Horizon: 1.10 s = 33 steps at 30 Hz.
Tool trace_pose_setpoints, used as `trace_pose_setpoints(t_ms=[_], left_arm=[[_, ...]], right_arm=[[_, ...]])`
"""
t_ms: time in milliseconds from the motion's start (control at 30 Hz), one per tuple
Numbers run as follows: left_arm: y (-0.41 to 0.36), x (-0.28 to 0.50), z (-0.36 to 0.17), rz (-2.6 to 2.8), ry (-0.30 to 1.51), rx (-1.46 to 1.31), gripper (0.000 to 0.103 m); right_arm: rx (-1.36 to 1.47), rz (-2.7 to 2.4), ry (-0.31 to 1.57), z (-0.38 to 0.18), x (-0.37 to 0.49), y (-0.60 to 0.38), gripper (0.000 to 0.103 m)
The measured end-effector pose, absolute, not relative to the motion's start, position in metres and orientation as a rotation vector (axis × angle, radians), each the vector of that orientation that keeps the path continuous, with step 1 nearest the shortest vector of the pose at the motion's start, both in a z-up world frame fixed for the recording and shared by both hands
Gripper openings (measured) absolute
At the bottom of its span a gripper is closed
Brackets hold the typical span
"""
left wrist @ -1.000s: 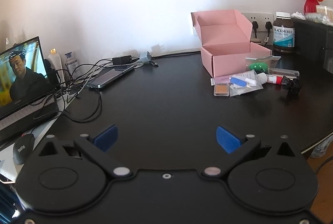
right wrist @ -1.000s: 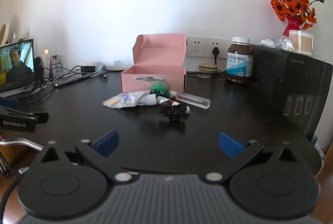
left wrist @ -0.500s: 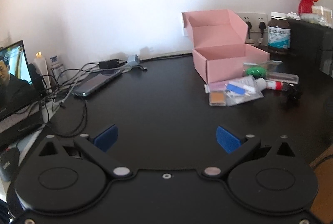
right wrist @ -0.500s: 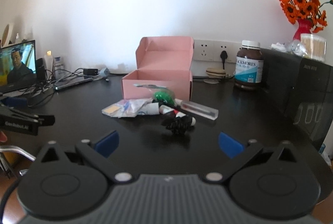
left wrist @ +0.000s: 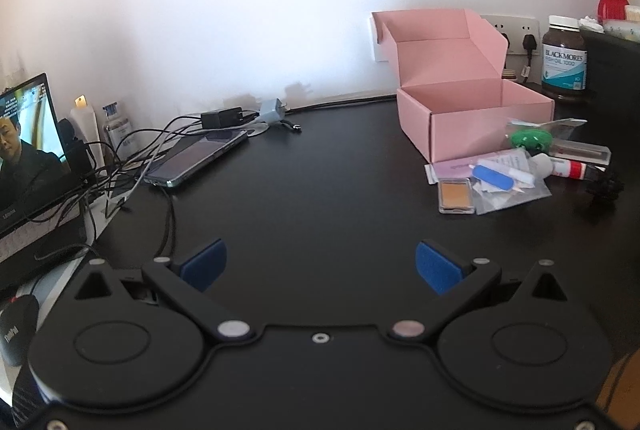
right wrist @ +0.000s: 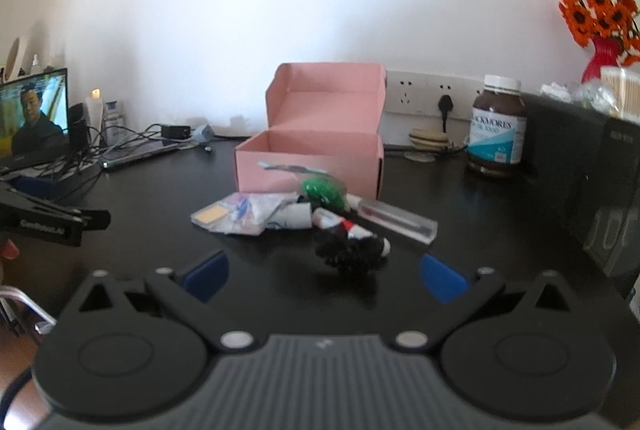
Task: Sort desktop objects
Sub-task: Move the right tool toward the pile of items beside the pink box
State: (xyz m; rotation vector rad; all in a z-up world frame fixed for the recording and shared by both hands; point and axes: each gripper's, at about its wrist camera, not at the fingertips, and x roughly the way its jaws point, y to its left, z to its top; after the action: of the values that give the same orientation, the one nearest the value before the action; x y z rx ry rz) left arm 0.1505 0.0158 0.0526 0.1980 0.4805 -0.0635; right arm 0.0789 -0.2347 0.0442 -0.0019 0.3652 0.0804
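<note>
- Right, my left gripper (left wrist: 320,264) hangs low over the dark table (left wrist: 320,190), its blue pads spread wide with only bare tabletop between them.
- My right gripper (right wrist: 324,272) is spread just as wide and grips nothing; a black clump (right wrist: 352,250) lies on the table ahead, between the lines of its two fingers, not touched by either pad.
- Up ahead the pink box (right wrist: 310,160) stands near the wall with its lid flipped up and back, and its inside is open to view.
- Just in front of the box lies the pile to sort: a green round thing (right wrist: 324,190) in clear wrap close against the box front, a clear plastic case (right wrist: 394,220) angled to its right, and a white tube with a red band (left wrist: 560,166).
- At the pile's left edge sits a small tan compact (left wrist: 456,196), beside a clear bag holding a blue-and-white piece (left wrist: 498,176).
- Off to the right, a brown supplement bottle (right wrist: 498,128) stands by the wall sockets, well apart from the pile.
- Far left, a phone (left wrist: 196,156) lies among tangled cables, next to a lit laptop screen (left wrist: 28,146).
- From my right camera, the other gripper shows at the left edge.
</note>
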Motion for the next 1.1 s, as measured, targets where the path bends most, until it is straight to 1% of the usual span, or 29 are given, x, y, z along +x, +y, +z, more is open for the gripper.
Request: trace_pose_setpoints(t_ms=[767,1100], left_arm=[[0.013,0.203,0.066,-0.097,0.486,0.206,0.103],[0.015,0.219,0.06,-0.09,0.514,0.235,0.103]], right_arm=[[-0.02,0.095,0.389,0.053,0.122,-0.235,0.102],[-0.041,0.114,0.412,0.049,0.14,-0.231,0.102]])
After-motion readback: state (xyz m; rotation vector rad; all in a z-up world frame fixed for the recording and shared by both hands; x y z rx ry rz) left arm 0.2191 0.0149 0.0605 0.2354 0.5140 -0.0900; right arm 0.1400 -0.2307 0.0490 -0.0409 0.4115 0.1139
